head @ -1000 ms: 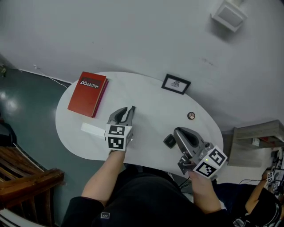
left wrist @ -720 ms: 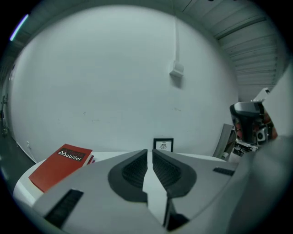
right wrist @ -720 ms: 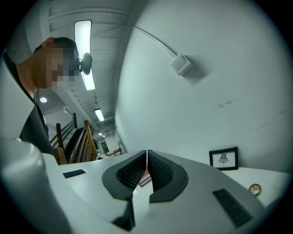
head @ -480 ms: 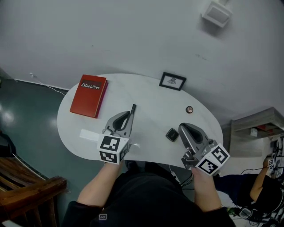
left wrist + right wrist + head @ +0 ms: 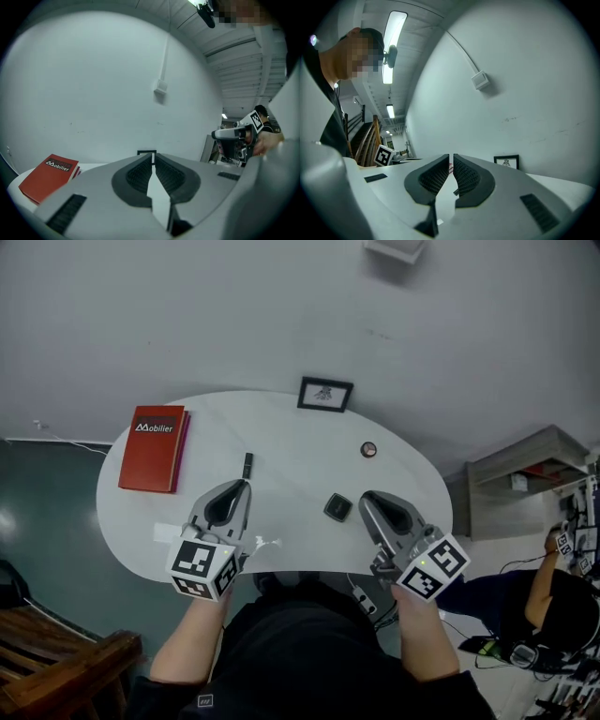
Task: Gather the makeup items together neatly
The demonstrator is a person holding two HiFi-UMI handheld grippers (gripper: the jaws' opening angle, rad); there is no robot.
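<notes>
Not yet gathered: black stick point(image 5: 247, 465) at 10 o'clock and round pot point(image 5: 368, 449) at 1 o'clock of the square compact point(image 5: 337, 507). The left gripper point(image 5: 240, 487) jaws have just been closing and meet empty; the right gripper point(image 5: 366, 499) jaws are pressed together, empty.

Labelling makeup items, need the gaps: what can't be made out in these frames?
- Round item: head view, too small to identify.
- Dark square item: head view, too small to identify.
- Thin dark stick: head view, too small to name.
- White item: head view, partly covered by the left tongs, whose jaws have just been closing with nothing between them.
- Picture frame: head view, image too small.
</notes>
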